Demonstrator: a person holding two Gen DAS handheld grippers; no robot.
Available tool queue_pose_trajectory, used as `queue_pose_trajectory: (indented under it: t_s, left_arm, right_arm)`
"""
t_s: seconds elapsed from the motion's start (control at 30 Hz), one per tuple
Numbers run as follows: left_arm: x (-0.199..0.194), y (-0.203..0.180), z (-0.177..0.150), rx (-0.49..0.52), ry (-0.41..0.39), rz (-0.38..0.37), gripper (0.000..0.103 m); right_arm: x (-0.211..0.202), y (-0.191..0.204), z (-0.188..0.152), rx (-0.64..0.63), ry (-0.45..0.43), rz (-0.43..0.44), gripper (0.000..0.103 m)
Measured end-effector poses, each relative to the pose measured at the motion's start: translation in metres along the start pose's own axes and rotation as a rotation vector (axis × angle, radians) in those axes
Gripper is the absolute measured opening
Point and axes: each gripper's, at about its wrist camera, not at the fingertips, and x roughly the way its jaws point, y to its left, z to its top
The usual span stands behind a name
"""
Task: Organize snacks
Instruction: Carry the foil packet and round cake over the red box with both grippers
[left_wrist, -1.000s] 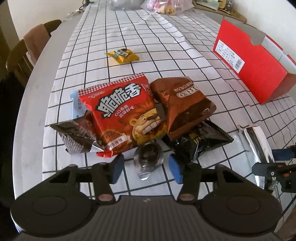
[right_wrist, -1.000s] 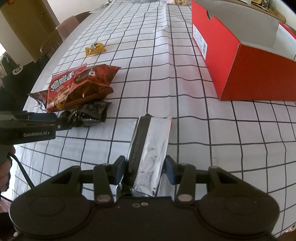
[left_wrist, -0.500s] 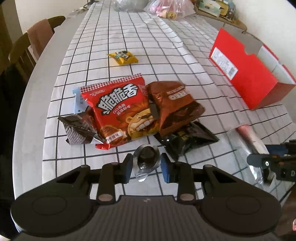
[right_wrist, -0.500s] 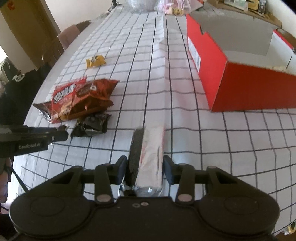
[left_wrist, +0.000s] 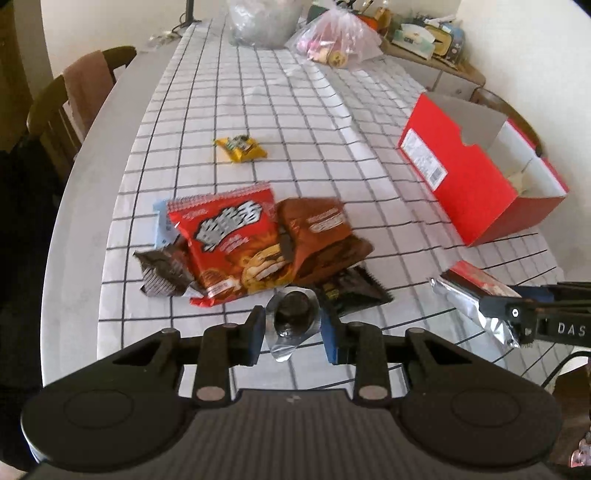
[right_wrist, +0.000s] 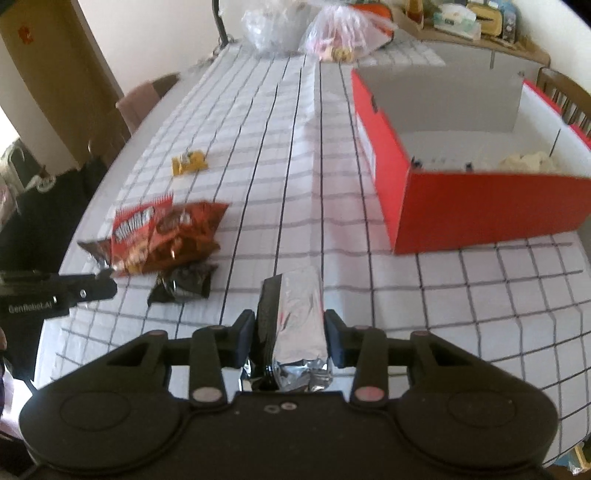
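My left gripper (left_wrist: 293, 326) is shut on a small clear-wrapped chocolate snack (left_wrist: 293, 314) and holds it above the table. My right gripper (right_wrist: 290, 336) is shut on a long silver foil packet (right_wrist: 297, 325), lifted off the table; the packet also shows in the left wrist view (left_wrist: 469, 291). A pile of snacks lies on the checked tablecloth: a red bag (left_wrist: 231, 240), a brown bag (left_wrist: 321, 234), a black packet (left_wrist: 351, 291) and a dark striped packet (left_wrist: 160, 271). A small yellow snack (left_wrist: 241, 148) lies farther back. The open red box (right_wrist: 480, 206) stands at the right.
Plastic bags (left_wrist: 332, 40) sit at the table's far end. A wooden chair (left_wrist: 74, 107) stands at the left edge. The table edge (left_wrist: 74, 229) curves along the left. A shelf with clutter (left_wrist: 424, 33) is at the back right.
Both grippers have risen with their snacks. My left gripper closed on the chocolate snack and lifted it. The silver packet moved up off the table.
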Motion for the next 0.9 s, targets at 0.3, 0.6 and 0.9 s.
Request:
queue_pose_trajectory:
  t_s: [0.3, 0.6, 0.9]
  left_arm:
    - [-0.021, -0.044, 0.03, 0.066, -0.072, -0.053, 0.031]
    - [-0.02, -0.108, 0.073, 0.149, -0.129, -0.086, 0.031]
    - [0.01, -0.171, 0.111, 0.194, -0.105, -0.107, 0.031]
  right_arm:
    - [-0.044, -0.025, 0.034, 0.003, -0.136, 0.008, 0.038]
    - [-0.059, -0.076, 0.067, 0.026, -0.21, -0.032, 0.038]
    - [-0.05, -0.137, 0.092, 0.06, -0.21, -0.075, 0.038]
